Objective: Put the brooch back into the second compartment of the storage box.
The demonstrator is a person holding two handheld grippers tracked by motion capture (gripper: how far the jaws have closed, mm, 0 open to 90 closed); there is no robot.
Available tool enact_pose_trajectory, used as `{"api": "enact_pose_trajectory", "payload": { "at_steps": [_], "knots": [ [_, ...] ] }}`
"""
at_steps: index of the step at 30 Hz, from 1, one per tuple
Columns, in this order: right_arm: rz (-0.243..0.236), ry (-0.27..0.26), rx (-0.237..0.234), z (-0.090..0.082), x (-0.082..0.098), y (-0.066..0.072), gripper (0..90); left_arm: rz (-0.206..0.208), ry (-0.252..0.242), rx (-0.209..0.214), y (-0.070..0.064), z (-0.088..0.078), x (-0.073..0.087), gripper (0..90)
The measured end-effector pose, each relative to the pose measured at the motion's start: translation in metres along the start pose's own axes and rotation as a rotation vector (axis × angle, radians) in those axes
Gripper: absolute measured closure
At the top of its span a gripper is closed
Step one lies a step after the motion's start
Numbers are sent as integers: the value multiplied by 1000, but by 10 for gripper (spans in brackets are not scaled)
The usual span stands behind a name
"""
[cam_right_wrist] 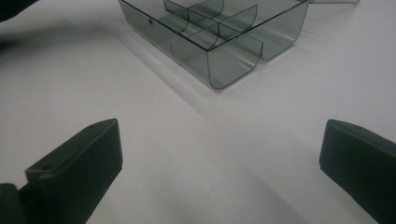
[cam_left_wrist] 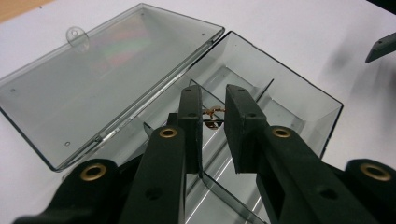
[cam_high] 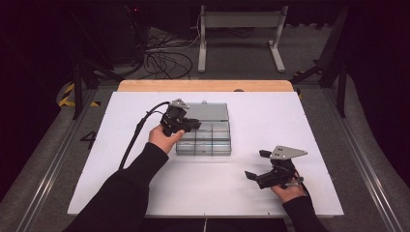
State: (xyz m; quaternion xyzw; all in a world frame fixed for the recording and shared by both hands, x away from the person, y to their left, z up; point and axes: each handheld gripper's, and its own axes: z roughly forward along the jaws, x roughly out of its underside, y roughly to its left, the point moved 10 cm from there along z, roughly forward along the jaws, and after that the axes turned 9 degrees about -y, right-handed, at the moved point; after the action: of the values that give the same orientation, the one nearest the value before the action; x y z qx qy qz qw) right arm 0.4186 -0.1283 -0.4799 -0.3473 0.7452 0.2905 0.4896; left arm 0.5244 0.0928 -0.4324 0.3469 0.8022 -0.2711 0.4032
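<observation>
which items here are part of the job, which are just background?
In the job:
- clear compartment box, lid open
- small coppery piece between left gripper jaws
- left gripper

Just about:
- right gripper, open, idle
- metal stand
- floor cables

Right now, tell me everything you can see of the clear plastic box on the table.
The box is smoky see-through plastic, shallow and rectangular, split by thin partitions into several compartments with rounded floors. Its hinged lid lies fully open and flat on the white table behind it, with a small hanging tab at its far edge. The left gripper reaches into it with jaws narrowly apart, astride a partition; a small coppery item shows between their tips, too small to identify.
</observation>
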Motion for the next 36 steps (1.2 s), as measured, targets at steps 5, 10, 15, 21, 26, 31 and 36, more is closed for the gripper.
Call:
{"api": "enact_pose_trajectory", "payload": {
  "at_steps": [5,10,15,21,26,31,36],
  "knots": [
    [0,0,-2,0,0,0,0,-29,4,2,2,9,4,771],
    [1,1,-3,0,0,0,0,-31,14,-11,4,16,8,771],
    [2,1,-4,0,0,0,0,-34,29,-24,7,23,13,770],
    [3,0,-4,0,0,0,0,-39,40,-20,8,30,17,769],
    [3,1,-4,0,0,0,0,-46,52,-15,7,34,21,769],
    [3,2,-5,0,0,0,0,-52,51,-17,6,36,21,768],
    [3,2,-9,0,0,1,0,-48,58,-18,6,36,21,768]
  ]
}}
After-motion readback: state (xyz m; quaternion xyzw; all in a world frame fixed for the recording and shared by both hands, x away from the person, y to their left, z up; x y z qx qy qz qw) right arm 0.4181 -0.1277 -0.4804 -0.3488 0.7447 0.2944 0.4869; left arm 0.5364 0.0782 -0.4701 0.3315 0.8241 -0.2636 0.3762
